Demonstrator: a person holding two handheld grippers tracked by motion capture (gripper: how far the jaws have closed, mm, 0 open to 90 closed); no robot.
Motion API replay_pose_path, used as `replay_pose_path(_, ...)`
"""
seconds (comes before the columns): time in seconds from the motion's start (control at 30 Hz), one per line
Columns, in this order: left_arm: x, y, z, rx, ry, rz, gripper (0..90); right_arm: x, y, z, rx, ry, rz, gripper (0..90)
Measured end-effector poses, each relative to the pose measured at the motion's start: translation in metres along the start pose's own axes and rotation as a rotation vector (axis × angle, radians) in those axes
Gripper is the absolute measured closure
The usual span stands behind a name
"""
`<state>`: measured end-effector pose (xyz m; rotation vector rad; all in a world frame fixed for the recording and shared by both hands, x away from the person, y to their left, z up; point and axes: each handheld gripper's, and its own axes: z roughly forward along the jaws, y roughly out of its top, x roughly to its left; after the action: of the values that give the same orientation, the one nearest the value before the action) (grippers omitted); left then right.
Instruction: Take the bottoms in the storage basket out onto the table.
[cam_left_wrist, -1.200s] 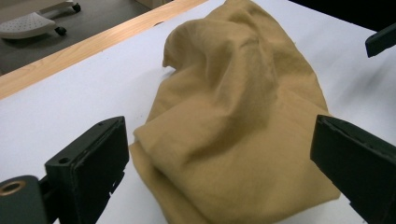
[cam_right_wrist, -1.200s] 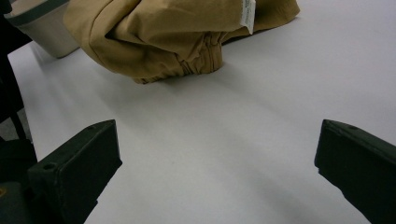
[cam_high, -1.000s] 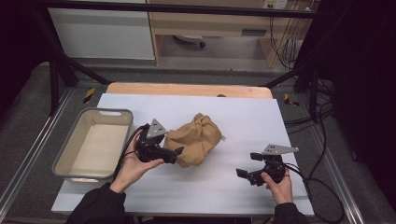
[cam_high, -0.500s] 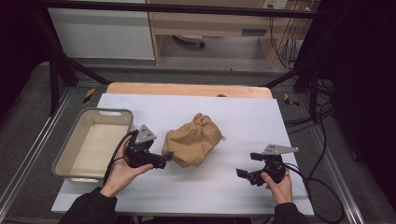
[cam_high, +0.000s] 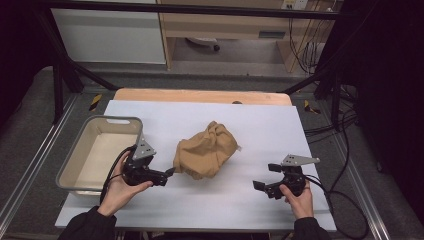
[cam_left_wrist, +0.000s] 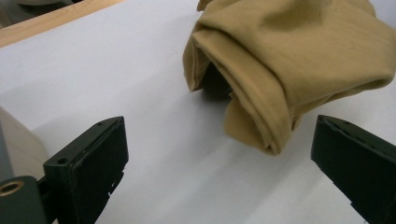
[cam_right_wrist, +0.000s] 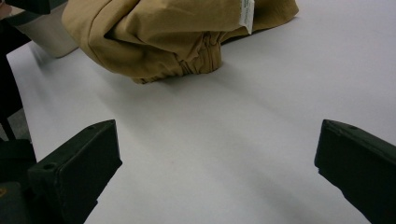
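Note:
A crumpled tan garment (cam_high: 206, 150) lies in a heap at the middle of the white table (cam_high: 260, 125). My left gripper (cam_high: 165, 175) sits just left of the garment's lower edge, pointing at it, jaws wide open and empty. In the left gripper view the garment (cam_left_wrist: 289, 60) is close ahead between the open jaws of the gripper (cam_left_wrist: 219, 123), with a folded hem hanging toward me. My right gripper (cam_high: 265, 176) rests near the front right of the table, well apart from the garment, open. In the right gripper view the gripper (cam_right_wrist: 218, 125) faces the garment (cam_right_wrist: 163, 32), whose white label (cam_right_wrist: 246, 11) shows.
A grey plastic bin (cam_high: 115, 120) stands at the table's left side, right behind my left hand. A wooden strip (cam_high: 200, 95) runs along the far edge. Cables (cam_high: 345, 195) trail off the right side of the table.
My left gripper has drawn back to the left and slightly toward me, off the garment it was touching a second ago. The right gripper has stayed where it was.

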<state>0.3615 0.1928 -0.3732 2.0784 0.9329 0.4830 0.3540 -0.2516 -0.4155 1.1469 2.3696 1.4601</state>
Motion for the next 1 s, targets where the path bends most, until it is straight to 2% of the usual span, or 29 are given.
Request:
replay_pose_path(0.6, 0.017, -0.028, -0.013, 0.018, 0.017, -0.015, 3.4, 0.0, 0.0, 0.0, 0.002, -0.003, 0.001, 0.7)
replay_pose_path(0.73, 0.02, -0.032, -0.016, 0.009, -0.005, -0.025, 3.3, 0.0, 0.0, 0.0, 0.004, -0.004, 0.003, 0.7)
replay_pose_path(1.0, 0.022, -0.036, -0.019, -0.004, -0.017, -0.026, 2.9, 0.0, 0.0, 0.0, 0.004, -0.005, 0.002, 0.7)
